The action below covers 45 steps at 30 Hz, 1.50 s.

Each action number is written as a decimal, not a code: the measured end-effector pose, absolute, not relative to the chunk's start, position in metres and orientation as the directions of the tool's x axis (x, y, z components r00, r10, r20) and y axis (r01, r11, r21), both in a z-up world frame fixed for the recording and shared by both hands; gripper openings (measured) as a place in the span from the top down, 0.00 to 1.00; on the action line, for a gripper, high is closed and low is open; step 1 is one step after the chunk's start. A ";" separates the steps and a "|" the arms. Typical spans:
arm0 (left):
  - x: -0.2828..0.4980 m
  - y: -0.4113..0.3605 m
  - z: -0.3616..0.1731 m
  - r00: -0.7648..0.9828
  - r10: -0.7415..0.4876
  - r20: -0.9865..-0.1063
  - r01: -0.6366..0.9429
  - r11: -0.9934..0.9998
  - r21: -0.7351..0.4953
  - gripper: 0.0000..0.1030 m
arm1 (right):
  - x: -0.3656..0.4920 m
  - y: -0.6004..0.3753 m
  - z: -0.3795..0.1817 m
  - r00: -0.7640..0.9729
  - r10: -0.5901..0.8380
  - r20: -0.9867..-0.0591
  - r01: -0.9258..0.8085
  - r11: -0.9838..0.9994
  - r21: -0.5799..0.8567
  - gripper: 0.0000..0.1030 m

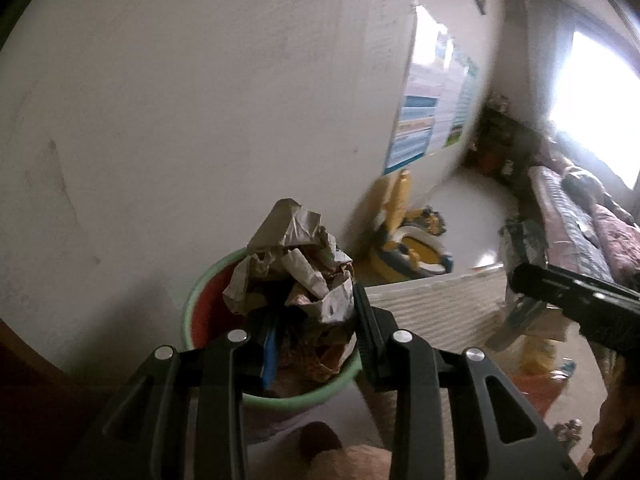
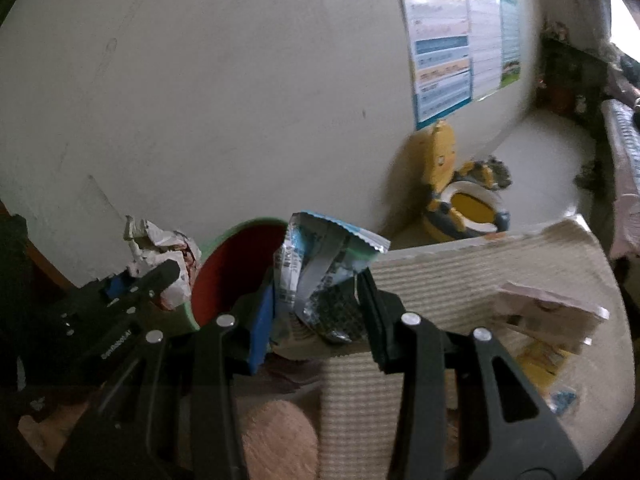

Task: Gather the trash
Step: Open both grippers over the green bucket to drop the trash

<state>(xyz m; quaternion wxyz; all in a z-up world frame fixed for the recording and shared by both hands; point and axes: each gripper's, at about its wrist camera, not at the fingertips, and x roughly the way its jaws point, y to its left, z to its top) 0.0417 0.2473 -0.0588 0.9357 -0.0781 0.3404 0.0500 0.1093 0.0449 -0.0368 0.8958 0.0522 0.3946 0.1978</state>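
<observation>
A crumpled wad of brown and white paper (image 1: 296, 256) is clamped in my left gripper (image 1: 316, 304), right over a bin with a green rim (image 1: 200, 292) and red inside. My right gripper (image 2: 316, 292) is shut on a blue and silver foil wrapper (image 2: 320, 256), just right of the same bin (image 2: 236, 268). In the right wrist view the left gripper (image 2: 160, 276) shows at the left with its paper wad (image 2: 160, 244) beside the bin's rim. The right gripper (image 1: 560, 300) pokes into the left wrist view from the right.
The bin stands against a white wall (image 1: 200, 100) with a poster (image 2: 460, 48). A yellow child's potty (image 2: 460, 196) sits behind it. A ribbed white mat (image 2: 480, 280) lies to the right, with a pale box (image 2: 552, 316) on it. A bed (image 1: 580, 232) runs along the far right.
</observation>
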 end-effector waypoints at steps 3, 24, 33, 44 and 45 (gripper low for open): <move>0.055 0.263 -0.065 0.752 0.046 -0.657 -0.167 0.978 -0.123 0.71 | 0.129 0.065 -0.045 0.586 0.420 -0.693 -0.328 0.905 0.271 0.62; 0.111 0.317 -0.132 0.675 0.026 -0.738 -0.253 0.947 -0.197 0.51 | 0.189 0.125 -0.100 0.448 0.450 -0.773 -0.336 0.885 0.321 0.62; 0.097 0.326 -0.127 0.696 0.051 -0.716 -0.286 0.935 -0.212 0.43 | 0.196 0.136 -0.099 0.448 0.484 -0.752 -0.355 0.868 0.347 0.36; 0.080 0.323 -0.109 0.707 0.091 -0.701 -0.306 0.934 -0.187 0.43 | 0.181 0.122 -0.082 0.483 0.485 -0.729 -0.363 0.869 0.337 0.32; 0.078 0.320 -0.105 0.711 0.094 -0.697 -0.304 0.935 -0.184 0.43 | 0.177 0.117 -0.080 0.488 0.481 -0.728 -0.361 0.871 0.333 0.32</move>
